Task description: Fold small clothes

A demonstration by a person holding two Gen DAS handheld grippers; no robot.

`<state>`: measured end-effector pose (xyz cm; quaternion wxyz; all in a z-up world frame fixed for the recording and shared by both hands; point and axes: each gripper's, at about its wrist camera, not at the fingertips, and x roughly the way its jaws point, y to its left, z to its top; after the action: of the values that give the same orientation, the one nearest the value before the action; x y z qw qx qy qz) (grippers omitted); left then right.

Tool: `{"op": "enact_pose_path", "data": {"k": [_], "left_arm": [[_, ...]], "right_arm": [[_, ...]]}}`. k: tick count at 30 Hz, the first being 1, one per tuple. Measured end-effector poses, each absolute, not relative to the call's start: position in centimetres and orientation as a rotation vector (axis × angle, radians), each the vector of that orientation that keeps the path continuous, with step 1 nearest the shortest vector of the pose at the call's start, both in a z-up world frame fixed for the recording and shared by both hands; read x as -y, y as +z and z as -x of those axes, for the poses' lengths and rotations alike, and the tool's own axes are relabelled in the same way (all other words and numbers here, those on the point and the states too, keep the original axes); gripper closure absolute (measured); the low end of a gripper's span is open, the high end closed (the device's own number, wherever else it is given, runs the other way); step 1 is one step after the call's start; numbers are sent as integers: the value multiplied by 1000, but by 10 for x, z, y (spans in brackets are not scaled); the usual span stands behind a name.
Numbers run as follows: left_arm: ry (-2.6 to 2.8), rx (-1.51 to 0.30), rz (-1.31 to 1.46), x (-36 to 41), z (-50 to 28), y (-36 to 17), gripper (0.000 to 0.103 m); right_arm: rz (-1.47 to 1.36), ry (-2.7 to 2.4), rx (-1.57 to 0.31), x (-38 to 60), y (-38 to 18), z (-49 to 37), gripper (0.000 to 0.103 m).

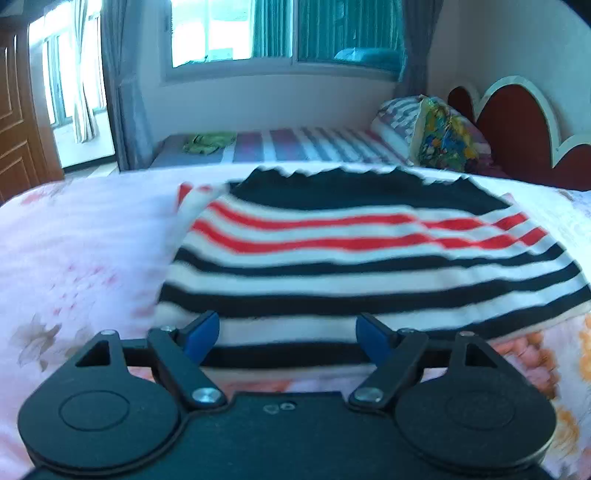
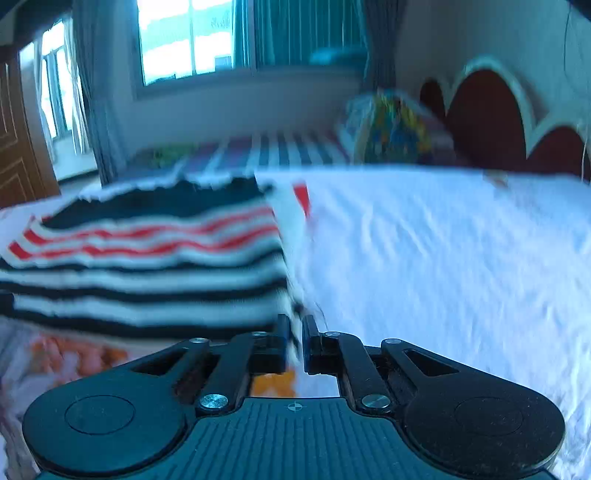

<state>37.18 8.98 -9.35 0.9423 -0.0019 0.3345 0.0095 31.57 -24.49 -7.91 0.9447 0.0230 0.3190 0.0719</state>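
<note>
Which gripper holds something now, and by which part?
The right gripper pinches the striped knitted garment at its near right corner. The left gripper is open, holding nothing.

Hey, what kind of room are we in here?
Most likely a bedroom. A striped garment lies on a floral bedspread, beyond it stands a second bed with a pillow against a scalloped red headboard, and there is a curtained window.

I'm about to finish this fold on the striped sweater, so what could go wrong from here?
The right claw pinches only the corner of the striped sweater, so the knit could slip out mid-fold. The left claw is open at the near hem, holding nothing, so that side may drag or bunch. The soft floral blanket underneath could wrinkle up with it.
</note>
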Motion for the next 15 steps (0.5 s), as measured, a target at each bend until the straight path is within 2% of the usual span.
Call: {"op": "enact_pose_path", "data": {"k": [3, 4, 5, 6, 10, 15], "left_arm": [[-48, -688, -15, -52, -382, -93, 22], [-64, -697, -32, -37, -386, -95, 22], [-79, -705, -44, -24, -389, -96, 22], [-87, -711, -57, -14, -392, -98, 22], [-89, -745, -107, -9, -395, -108, 21], [-38, -746, -101, -57, -384, -110, 18]], "right_arm": [[-54, 225, -662, 207, -76, -326, 89], [-45, 248, -670, 191, -78, -329, 78], [-31, 274, -666, 175, -79, -332, 61], [-17, 296, -662, 162, -81, -333, 57], [51, 321, -683, 140, -92, -336, 55], [83, 195, -713, 184, -102, -332, 56]]}}
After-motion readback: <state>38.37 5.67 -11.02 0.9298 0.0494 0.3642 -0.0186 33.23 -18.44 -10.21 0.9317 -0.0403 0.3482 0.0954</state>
